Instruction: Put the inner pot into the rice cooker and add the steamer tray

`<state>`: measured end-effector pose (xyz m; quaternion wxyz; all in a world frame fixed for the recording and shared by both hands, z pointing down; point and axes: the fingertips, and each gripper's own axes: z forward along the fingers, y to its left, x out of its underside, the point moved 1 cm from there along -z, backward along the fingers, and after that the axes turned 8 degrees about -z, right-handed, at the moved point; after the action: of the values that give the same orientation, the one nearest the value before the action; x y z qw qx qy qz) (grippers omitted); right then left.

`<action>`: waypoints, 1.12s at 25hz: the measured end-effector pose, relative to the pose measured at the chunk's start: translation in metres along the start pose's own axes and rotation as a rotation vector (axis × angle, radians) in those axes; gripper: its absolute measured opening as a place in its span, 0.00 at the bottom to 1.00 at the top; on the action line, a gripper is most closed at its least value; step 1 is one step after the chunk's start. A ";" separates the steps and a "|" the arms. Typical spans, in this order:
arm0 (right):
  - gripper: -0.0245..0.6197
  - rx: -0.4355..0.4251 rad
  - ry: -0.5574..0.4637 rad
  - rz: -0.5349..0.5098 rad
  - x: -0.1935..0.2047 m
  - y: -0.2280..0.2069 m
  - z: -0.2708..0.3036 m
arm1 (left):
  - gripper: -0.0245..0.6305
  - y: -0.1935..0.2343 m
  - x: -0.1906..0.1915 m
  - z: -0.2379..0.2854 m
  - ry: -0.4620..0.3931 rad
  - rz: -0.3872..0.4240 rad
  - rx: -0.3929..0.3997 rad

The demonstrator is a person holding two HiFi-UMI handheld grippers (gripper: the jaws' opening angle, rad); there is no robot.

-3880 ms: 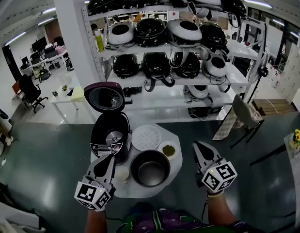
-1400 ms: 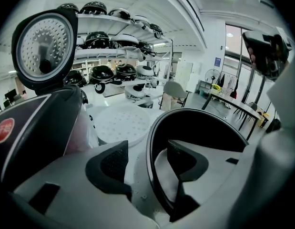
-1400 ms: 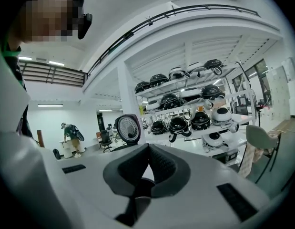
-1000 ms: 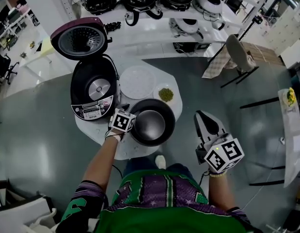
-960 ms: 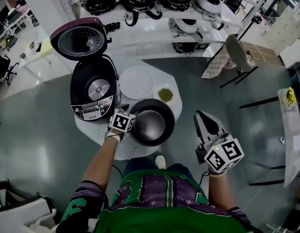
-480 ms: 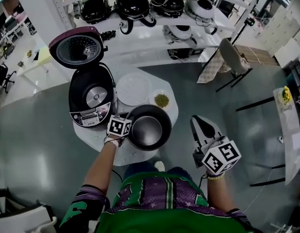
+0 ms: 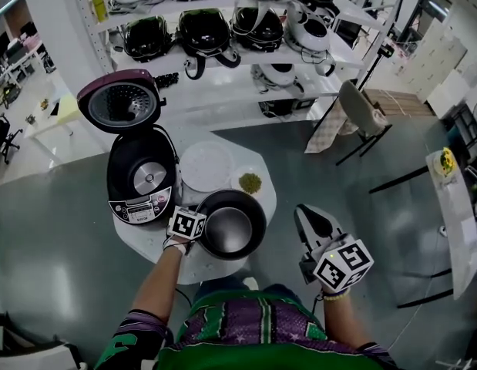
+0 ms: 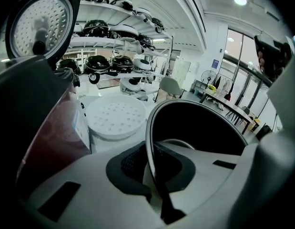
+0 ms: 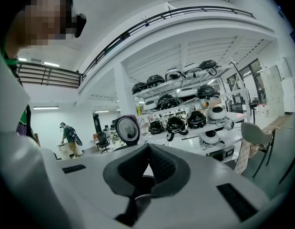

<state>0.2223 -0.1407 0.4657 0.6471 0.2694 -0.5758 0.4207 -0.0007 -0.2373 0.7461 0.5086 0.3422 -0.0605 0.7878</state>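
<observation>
The dark inner pot (image 7: 231, 223) sits on the small white table (image 7: 188, 264), just right of the open rice cooker (image 7: 142, 179). My left gripper (image 7: 199, 228) grips the pot's left rim (image 8: 148, 142); its jaws have just been closing and now pinch the rim between the pads. The white perforated steamer tray (image 7: 207, 166) lies behind the pot and shows again as the steamer tray (image 8: 116, 117) in the left gripper view. My right gripper (image 7: 311, 223) hovers off the table's right side, shut with nothing between its jaws.
The cooker's lid (image 7: 119, 101) stands open at the back left. A small dish of green grains (image 7: 250, 183) sits right of the tray. Shelves with several cookers (image 7: 223, 29) rise behind the table. A chair (image 7: 354, 114) stands at the right.
The left gripper came from the table's near edge to the pot's left rim, and its jaws shut on it. The right gripper stayed beside the table.
</observation>
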 end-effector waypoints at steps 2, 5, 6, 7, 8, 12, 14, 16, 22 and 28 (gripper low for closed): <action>0.05 0.006 0.000 0.008 -0.001 0.000 -0.001 | 0.09 -0.001 0.000 0.000 0.001 0.000 -0.012; 0.05 0.011 -0.002 0.011 -0.005 0.000 -0.003 | 0.08 -0.002 0.000 -0.002 0.003 0.003 -0.022; 0.05 0.013 -0.002 0.012 -0.007 0.000 -0.003 | 0.08 -0.002 -0.001 -0.002 0.001 0.000 -0.022; 0.05 0.015 -0.001 0.012 -0.008 0.000 -0.004 | 0.08 -0.002 -0.001 -0.003 0.000 -0.002 -0.023; 0.05 0.018 0.001 0.014 -0.009 -0.001 -0.004 | 0.08 -0.002 -0.002 -0.004 -0.002 0.000 -0.024; 0.05 0.025 0.001 0.013 -0.015 -0.001 -0.005 | 0.08 -0.008 -0.006 -0.011 -0.009 0.012 -0.016; 0.05 0.021 0.004 0.006 -0.018 0.002 -0.003 | 0.08 -0.014 -0.011 -0.016 -0.019 0.005 0.001; 0.05 0.013 0.009 0.001 -0.020 0.005 -0.002 | 0.08 -0.019 -0.017 -0.022 -0.034 -0.006 0.018; 0.05 -0.008 0.008 -0.014 -0.029 0.014 -0.002 | 0.08 -0.033 -0.031 -0.051 -0.122 -0.035 0.018; 0.05 -0.023 -0.013 -0.037 -0.050 0.017 -0.001 | 0.08 -0.046 -0.046 -0.093 -0.188 -0.069 0.014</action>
<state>0.2086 -0.1431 0.4142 0.6541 0.2754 -0.5798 0.4002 0.0053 -0.2092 0.6360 0.5251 0.4201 -0.0908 0.7346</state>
